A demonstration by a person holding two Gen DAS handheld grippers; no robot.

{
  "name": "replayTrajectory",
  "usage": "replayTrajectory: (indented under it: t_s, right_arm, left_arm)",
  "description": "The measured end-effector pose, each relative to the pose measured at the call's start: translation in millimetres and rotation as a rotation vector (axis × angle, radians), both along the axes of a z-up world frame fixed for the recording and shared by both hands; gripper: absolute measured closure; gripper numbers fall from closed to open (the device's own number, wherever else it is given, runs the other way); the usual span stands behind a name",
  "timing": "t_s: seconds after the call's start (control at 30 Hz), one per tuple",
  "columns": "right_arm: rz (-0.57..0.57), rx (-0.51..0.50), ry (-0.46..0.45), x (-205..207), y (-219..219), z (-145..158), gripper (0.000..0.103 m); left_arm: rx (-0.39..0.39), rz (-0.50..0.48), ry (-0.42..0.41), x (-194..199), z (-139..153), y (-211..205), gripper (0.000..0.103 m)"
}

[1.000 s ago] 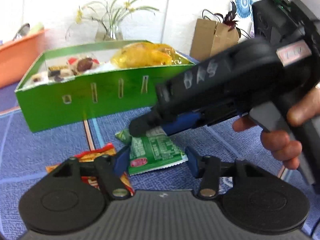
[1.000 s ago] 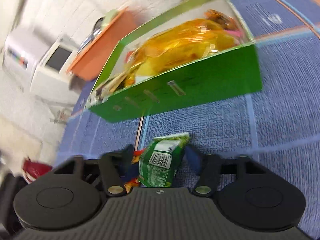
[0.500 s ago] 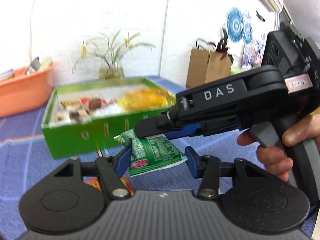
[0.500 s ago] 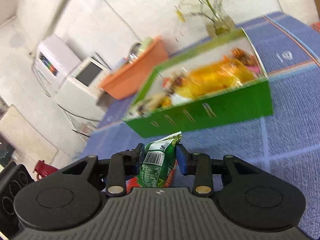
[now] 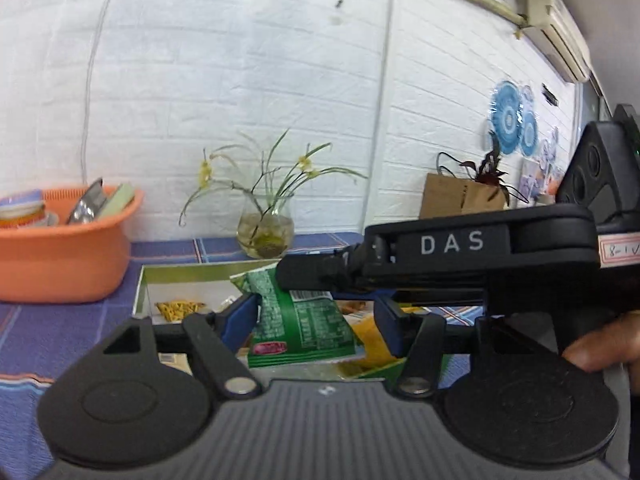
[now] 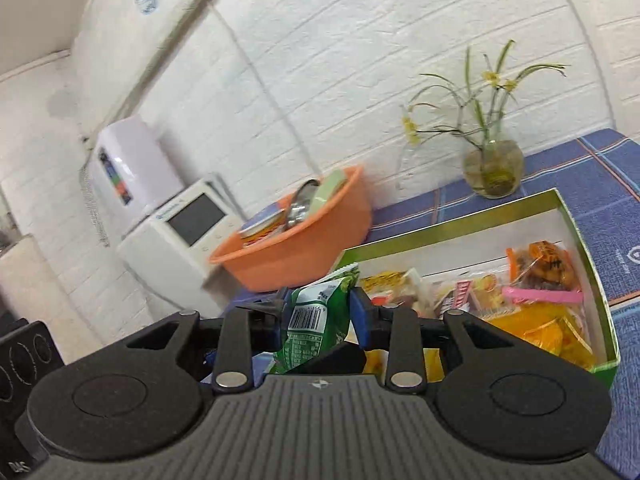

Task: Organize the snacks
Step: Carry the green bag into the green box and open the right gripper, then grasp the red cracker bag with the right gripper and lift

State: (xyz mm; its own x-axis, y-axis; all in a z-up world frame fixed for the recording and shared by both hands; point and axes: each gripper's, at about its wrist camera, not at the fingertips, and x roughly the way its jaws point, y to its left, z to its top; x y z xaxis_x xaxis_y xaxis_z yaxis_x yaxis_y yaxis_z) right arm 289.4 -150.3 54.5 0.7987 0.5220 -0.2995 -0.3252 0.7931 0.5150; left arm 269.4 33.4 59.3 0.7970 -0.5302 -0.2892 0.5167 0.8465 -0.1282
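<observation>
A green snack packet (image 5: pixel 304 328) hangs in the air over the near edge of the green box (image 5: pixel 180 276). My right gripper (image 5: pixel 288 280) comes in from the right and pinches the packet's top edge, its jaws closing on it. In the right wrist view the packet (image 6: pixel 310 332) sits squeezed between the blue pads (image 6: pixel 360 316) of my right gripper (image 6: pixel 318 314). My left gripper (image 5: pixel 314 324) straddles the packet from below with its jaws opening; its right finger (image 5: pixel 388 328) stands apart from the packet. The box (image 6: pixel 440 236) holds several snacks, among them a yellow bag (image 6: pixel 540 332).
An orange basin (image 6: pixel 304 248) with dishes stands left of the box. A glass vase with flowers (image 5: pixel 264 232) is behind the box by the white brick wall. A brown paper bag (image 5: pixel 452 200) stands at the back right. A white appliance (image 6: pixel 180 236) sits beyond the basin. Blue cloth covers the table.
Both grippers have risen with the green packet, from the cloth up to over the box's near edge. The right jaws have narrowed onto it. The red packet has dropped out of view.
</observation>
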Motion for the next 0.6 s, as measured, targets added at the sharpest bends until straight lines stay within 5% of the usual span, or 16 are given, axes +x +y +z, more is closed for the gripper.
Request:
replayTrajectory:
  t_s: [0.13, 0.23, 0.27, 0.3, 0.6]
  right_arm:
    - [-0.054, 0.023, 0.04, 22.2, -2.5, -13.9, 0.056]
    - [-0.125, -0.032, 0.016, 24.3, 2.4, -13.3, 0.03]
    - [-0.147, -0.041, -0.002, 21.6, 3.1, -12.0, 0.006]
    - [-0.171, -0.046, -0.02, 18.7, 2.8, -10.8, 0.0]
    - [-0.234, 0.036, 0.004, -22.3, -0.2, 2.1, 0.0]
  left_arm:
    - [0.02, 0.034, 0.033, 25.3, -8.7, -1.2, 0.049]
    - [0.018, 0.047, 0.059, 34.0, -12.1, 7.6, 0.043]
    - [0.017, 0.055, 0.062, 34.7, -12.9, 12.4, 0.042]
    - [0.016, 0.073, 0.065, 35.5, -12.9, 15.6, 0.042]
    - [0.044, 0.122, -0.007, 18.4, 0.3, 24.6, 0.029]
